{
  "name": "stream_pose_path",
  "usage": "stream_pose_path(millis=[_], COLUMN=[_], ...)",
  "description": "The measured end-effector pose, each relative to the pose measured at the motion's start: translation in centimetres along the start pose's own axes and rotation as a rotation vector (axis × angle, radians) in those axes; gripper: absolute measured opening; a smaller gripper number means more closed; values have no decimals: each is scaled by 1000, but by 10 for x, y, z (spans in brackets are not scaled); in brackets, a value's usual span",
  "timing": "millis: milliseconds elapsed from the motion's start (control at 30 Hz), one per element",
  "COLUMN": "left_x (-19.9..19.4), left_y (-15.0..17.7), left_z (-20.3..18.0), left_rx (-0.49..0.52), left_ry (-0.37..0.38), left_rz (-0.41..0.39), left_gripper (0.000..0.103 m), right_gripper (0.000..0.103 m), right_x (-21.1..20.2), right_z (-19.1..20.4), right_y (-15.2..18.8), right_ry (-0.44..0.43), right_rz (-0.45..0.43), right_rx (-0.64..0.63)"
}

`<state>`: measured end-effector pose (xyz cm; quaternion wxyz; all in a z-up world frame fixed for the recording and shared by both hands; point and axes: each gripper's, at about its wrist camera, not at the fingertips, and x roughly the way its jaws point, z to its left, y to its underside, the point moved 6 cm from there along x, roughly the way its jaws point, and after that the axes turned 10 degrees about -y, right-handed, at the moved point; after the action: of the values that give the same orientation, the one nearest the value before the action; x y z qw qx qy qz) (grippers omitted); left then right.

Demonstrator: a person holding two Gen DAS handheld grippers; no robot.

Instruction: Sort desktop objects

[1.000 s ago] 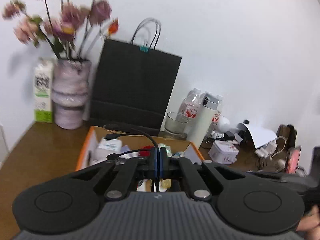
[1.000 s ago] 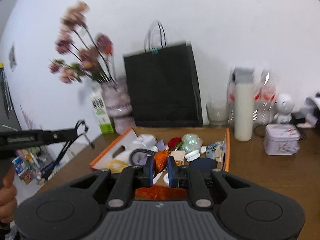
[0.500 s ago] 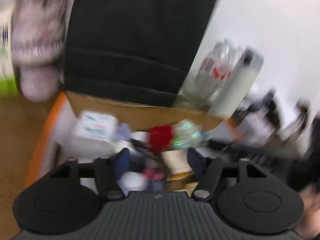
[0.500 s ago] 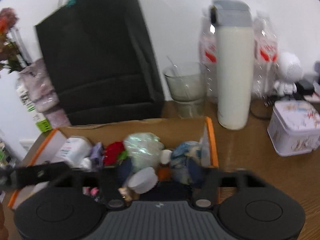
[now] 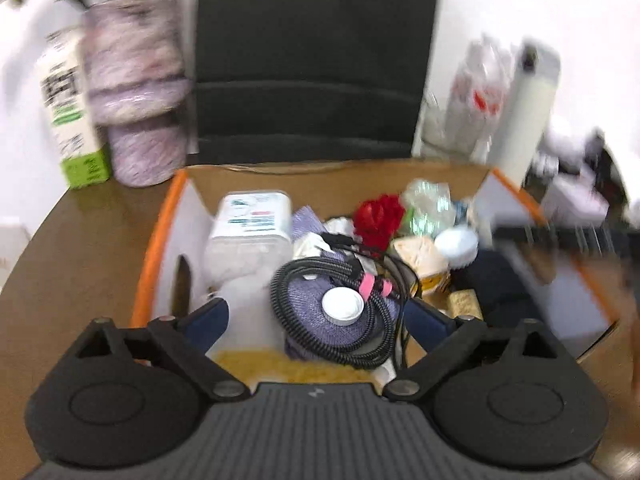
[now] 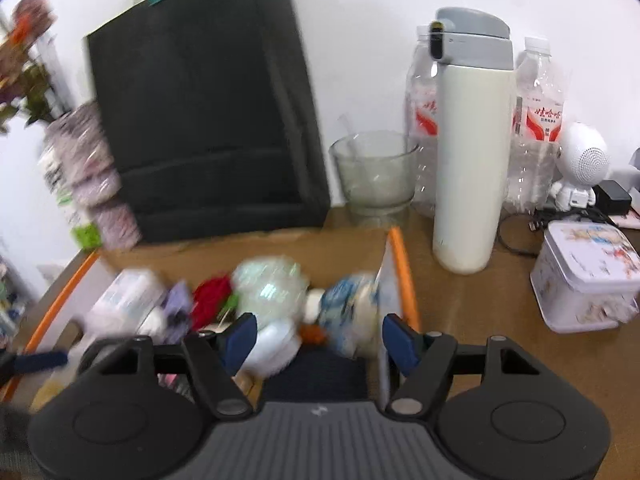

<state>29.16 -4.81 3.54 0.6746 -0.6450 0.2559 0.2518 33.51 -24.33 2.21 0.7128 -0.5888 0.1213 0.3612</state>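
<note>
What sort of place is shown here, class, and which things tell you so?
Probably a home or office desk against a white wall: a wooden desktop, an orange-edged box of odds and ends, a flower vase and a cream flask.

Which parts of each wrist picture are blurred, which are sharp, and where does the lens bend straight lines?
Left wrist view: motion blur smears the vase and thermos; the coiled cable is fairly clear; the table edge curves. Right wrist view: the thermos and tin are sharp; the box contents and the vase at the left are smeared; the black bag leans, bowed.
</note>
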Motion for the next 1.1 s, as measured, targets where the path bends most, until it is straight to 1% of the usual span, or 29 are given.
stream_pose_path(millis=[67, 133, 200, 267, 400, 467, 567, 633, 700, 800, 867, 933, 1033, 1100], left_x=[-24, -51, -75, -97, -128, -143, -158, -168, -182, -206, -222, -240, -263, -271], left_y=[3, 13, 28, 47, 92, 116, 155, 181, 205, 233, 242, 248, 255, 258], left_z=[8, 15, 19, 21, 25, 32, 37, 36, 37, 40, 41, 43, 43, 40], left_rx=[-64, -112, -119, -108, -83, -92, -128, -119, -116, -123, -125, -141, -154, -143], left_ry=[-10, -6, -5, -14, -26, -38, -29, -23, -39, -48, -43, -57, -41, -41], left_rz=[-23, -58, -86, -101, -87, -94, -71, -56, -56, -62, -72, -93, -126, -143], left_gripper=[100, 102, 103, 103, 103, 103, 103, 103, 103, 103, 103, 103, 103, 103], right_gripper=[73, 78, 79, 80, 83, 84, 87, 88, 88, 88, 88, 88, 88, 92], right_x=[-22, -45, -66, -85, -120, -138, -162, -175, -187, -209, -222, -236, -259, -272], right_z=[20, 38, 52, 64, 87, 98, 113, 119, 124, 126, 125, 126, 128, 132], right_y=[15, 33, 51, 69, 104, 125, 158, 182, 208, 241, 260, 275, 289, 293], right_ry=[-33, -44, -48, -32, 10, 6, -9, -5, 13, 19, 7, 9, 21, 7], right_rz=[11, 21, 23, 13, -12, -24, -37, -43, -39, -46, -37, -29, -23, -28], right_rx=[-29, -52, -69, -74, -117, -120, -109, -99, -96, -77, -56, -57, -54, -55])
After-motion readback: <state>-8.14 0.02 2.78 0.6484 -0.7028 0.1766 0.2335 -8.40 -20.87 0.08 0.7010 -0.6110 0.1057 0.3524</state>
